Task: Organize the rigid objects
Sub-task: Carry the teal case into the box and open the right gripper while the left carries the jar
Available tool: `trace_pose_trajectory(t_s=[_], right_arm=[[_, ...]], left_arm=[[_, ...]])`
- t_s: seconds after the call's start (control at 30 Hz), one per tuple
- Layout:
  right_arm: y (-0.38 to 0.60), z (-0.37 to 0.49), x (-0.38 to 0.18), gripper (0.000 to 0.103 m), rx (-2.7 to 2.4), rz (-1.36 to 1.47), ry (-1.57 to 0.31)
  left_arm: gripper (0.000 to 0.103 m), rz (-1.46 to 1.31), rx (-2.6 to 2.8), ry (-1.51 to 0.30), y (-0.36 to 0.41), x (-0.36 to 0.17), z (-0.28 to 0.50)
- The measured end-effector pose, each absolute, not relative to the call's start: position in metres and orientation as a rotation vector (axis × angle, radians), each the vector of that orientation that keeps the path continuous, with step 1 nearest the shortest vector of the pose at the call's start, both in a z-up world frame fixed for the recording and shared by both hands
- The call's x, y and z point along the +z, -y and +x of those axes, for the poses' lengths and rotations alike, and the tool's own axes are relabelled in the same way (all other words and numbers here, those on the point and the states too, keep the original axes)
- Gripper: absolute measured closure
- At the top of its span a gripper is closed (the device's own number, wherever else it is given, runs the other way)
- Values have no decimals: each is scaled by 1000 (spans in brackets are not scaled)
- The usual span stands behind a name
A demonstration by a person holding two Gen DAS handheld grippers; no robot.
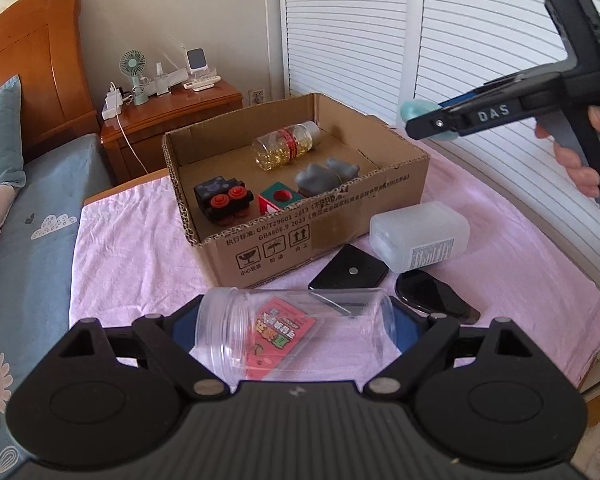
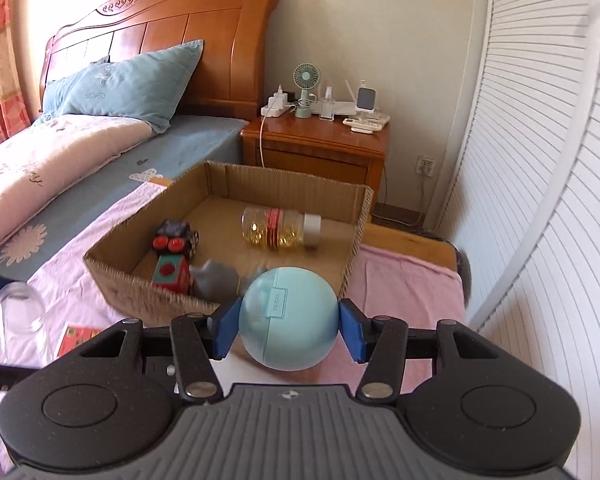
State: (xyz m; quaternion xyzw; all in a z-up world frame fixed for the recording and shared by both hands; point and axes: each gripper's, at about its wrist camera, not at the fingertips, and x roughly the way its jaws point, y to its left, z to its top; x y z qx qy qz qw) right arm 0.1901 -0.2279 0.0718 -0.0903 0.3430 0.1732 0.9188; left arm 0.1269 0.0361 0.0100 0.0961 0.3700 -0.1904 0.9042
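Observation:
My left gripper (image 1: 296, 332) is shut on a clear plastic jar (image 1: 296, 336) with a red label, held sideways above the pink cloth. My right gripper (image 2: 288, 324) is shut on a round light-blue case (image 2: 288, 318), held above the near wall of the cardboard box (image 2: 356, 256); it also shows in the left wrist view (image 1: 424, 120), right of the box (image 1: 380, 196). In the box lie a bottle of yellow capsules (image 1: 286, 146), a black toy with red wheels (image 1: 224, 198), a red-green cube (image 1: 280, 198) and a grey figure (image 1: 326, 174).
In front of the box on the pink cloth (image 1: 132, 240) lie a white translucent container (image 1: 420, 236), a black square case (image 1: 348, 274) and a glossy black oval object (image 1: 432, 294). A bed (image 2: 100, 168) is at the left, a nightstand (image 2: 320, 148) behind, louvred doors (image 2: 540, 160) at the right.

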Motion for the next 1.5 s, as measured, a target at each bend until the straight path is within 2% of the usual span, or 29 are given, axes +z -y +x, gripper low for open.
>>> trace_pose_trajectory(t_s=[0.23, 0.5, 0.57, 0.63, 0.7, 0.97, 1.27, 1.5], right_arm=[[211, 245, 48, 45, 320, -207, -783], [207, 250, 33, 44, 270, -226, -772], [208, 249, 35, 36, 265, -217, -765], [211, 243, 41, 15, 258, -197, -741], [216, 234, 50, 0, 257, -168, -708], [222, 184, 73, 0, 242, -99, -702], [235, 150, 63, 0, 169, -65, -737], [247, 143, 58, 0, 132, -42, -749]], left_arm=[[13, 196, -402, -737, -40, 17, 138], [13, 194, -407, -713, -39, 24, 159], [13, 194, -406, -709, -38, 26, 165], [13, 195, -403, -706, -35, 30, 171], [13, 197, -401, -704, -33, 35, 179], [13, 204, -396, -690, -11, 52, 227], [13, 187, -360, -752, 18, 34, 296], [7, 160, -312, -759, 19, 29, 306]])
